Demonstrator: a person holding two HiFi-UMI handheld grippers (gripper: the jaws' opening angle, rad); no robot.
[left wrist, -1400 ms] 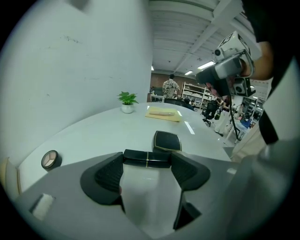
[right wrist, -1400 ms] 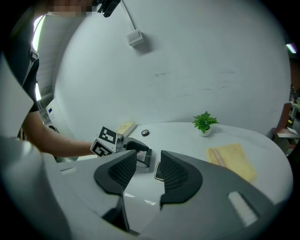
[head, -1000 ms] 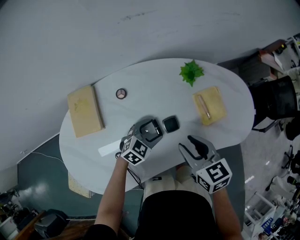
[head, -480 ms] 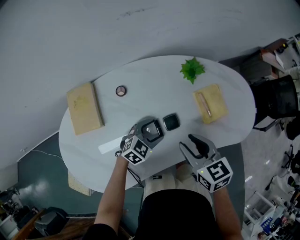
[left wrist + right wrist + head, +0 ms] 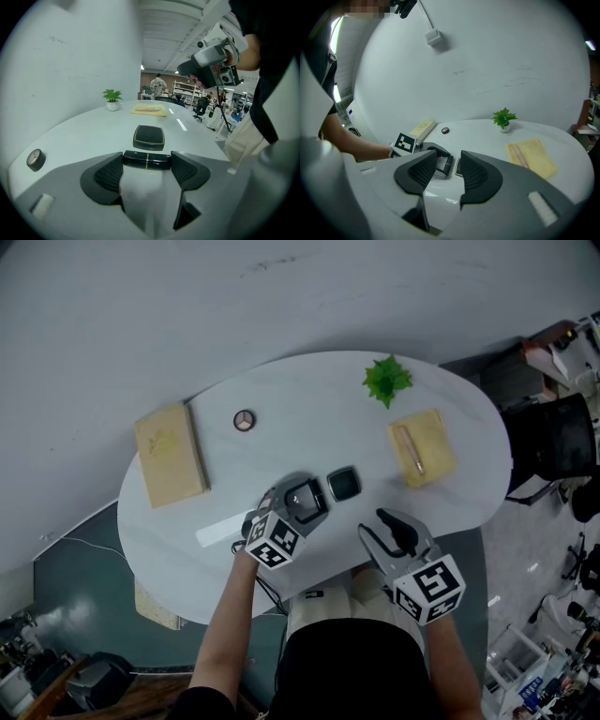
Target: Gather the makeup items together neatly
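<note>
On table [image 5: 309, 399], one black bar [image 5: 146, 160], one compact [image 5: 149, 136], one pot [image 5: 244, 421], one plant [image 5: 385, 382]

- Head view looks steeply down over the whole table [image 5: 281, 399].
- Left gripper view sits low, close, facing along the tabletop.
- Right gripper view faces the wall [image 5: 487, 56]; all three share the plant [image 5: 385, 381] and the compact [image 5: 342, 485].

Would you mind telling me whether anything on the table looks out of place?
Nothing is spilled or damaged, but two items sit apart from the black compact at the middle: a small round case alone near the tan pad, and a slim stick lying on the yellow cloth.
</note>
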